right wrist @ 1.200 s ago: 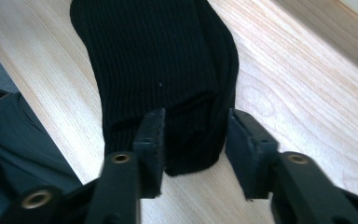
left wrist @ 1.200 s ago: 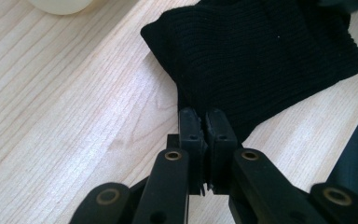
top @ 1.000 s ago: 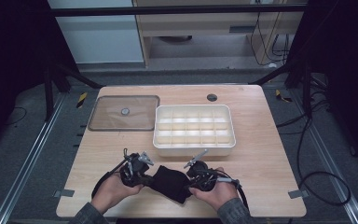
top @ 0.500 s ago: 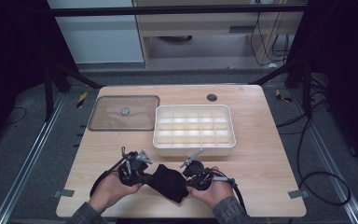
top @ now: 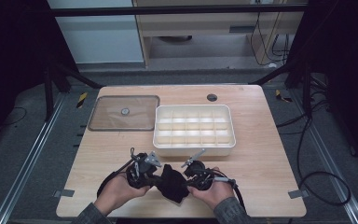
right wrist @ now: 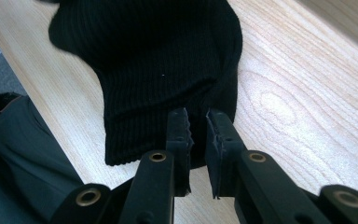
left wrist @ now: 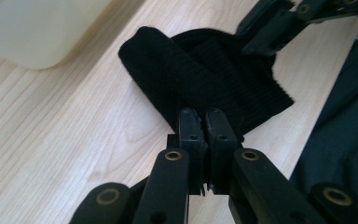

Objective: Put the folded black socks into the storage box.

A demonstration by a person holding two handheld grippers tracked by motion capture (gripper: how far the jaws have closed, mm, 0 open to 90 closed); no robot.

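The wooden table fills most of the high view, with my forearms coming in over its near edge. Past my hands sits the white compartment tray, and to its left the clear flat lid lies apart from it.

My left hand and right hand rest low on the near part of the table, angled in toward each other. Between them lies the black knitted cloth — just in front of the tray, flat on the wood, its long axis running roughly from one gripper to the other.

My left gripper has its jaws pressed nearly together, pinching one edge of the cloth. My right gripper is closed down on the opposite ribbed edge — a narrow slit stays between the jaws where the fabric sits.
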